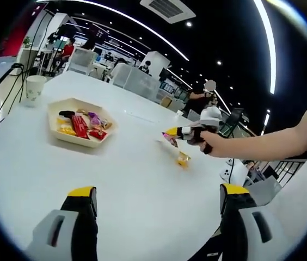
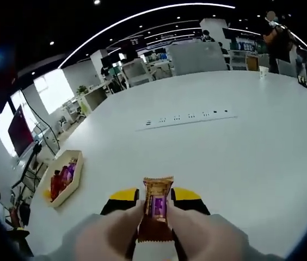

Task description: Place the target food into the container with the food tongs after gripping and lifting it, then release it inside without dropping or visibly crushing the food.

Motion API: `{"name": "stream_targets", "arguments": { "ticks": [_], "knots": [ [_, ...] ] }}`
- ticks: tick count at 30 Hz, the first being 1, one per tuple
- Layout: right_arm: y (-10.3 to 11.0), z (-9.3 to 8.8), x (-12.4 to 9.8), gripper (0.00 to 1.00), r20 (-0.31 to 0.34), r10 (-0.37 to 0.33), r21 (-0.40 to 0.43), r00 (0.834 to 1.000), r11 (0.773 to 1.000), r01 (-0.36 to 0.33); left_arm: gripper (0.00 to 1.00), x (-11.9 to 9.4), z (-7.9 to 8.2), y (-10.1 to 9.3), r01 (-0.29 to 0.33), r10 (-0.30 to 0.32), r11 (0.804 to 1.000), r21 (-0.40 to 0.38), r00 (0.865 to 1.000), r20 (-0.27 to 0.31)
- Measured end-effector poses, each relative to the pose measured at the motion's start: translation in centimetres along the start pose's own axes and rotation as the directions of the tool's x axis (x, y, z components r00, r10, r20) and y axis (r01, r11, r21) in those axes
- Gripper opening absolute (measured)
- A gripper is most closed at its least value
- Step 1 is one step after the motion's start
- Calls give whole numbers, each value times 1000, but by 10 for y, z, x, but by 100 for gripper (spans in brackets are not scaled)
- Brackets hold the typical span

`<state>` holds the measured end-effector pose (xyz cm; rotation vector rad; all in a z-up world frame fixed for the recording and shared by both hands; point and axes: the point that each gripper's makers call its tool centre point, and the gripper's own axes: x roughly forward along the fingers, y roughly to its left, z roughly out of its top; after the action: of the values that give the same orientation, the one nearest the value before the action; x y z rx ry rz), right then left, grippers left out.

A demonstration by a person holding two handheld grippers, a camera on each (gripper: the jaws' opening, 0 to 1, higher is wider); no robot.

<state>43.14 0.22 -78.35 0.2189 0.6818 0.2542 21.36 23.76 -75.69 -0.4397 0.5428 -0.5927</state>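
Note:
A brown and gold snack packet (image 2: pixel 157 187) with a purple label stands upright between the yellow-tipped jaws of my right gripper (image 2: pixel 156 202), which is shut on it above the white table (image 2: pixel 240 163). In the left gripper view, the right gripper (image 1: pixel 182 133) comes in from the right in a person's hand, with the packet (image 1: pixel 170 138) at its tip, hanging over the table. A beige hexagonal tray (image 1: pixel 55 133) holding several wrapped snacks lies to the left of it, also seen as the tray (image 2: pixel 69 190). My left gripper (image 1: pixel 159 193) is open and holds nothing, low over the table.
A small yellow snack (image 1: pixel 183 159) lies on the table below the right gripper. A paper cup (image 1: pixel 34 88) stands beyond the tray near the table edge. A row of power sockets (image 2: pixel 186 116) is set in the tabletop. Chairs and people are at the far side.

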Motion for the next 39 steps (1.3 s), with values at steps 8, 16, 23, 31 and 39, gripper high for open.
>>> {"name": "stream_targets", "arguments": {
  "ticks": [8,16,23,31,39],
  "knots": [
    [6,-7,-2,22,-24,20,-35,1000,999,-21,95,-4,-1,7,-12,12,1000,-14,1000,18],
    [6,-3,-1,22,-25,25,-56,999,998,-27,95,-1,-2,6,-3,3,1000,-17,1000,27],
    [10,-4,-11,22,-22,36,-74,999,997,-37,95,2,1,2,-1,1,1000,-19,999,34],
    [1,-6,-22,22,-15,40,-42,999,998,-41,95,1,4,-2,-1,2,1000,-16,999,36],
    [1,0,-31,22,-4,42,-12,999,999,-42,95,3,0,-5,0,1,1000,-23,999,45]
  ]
}}
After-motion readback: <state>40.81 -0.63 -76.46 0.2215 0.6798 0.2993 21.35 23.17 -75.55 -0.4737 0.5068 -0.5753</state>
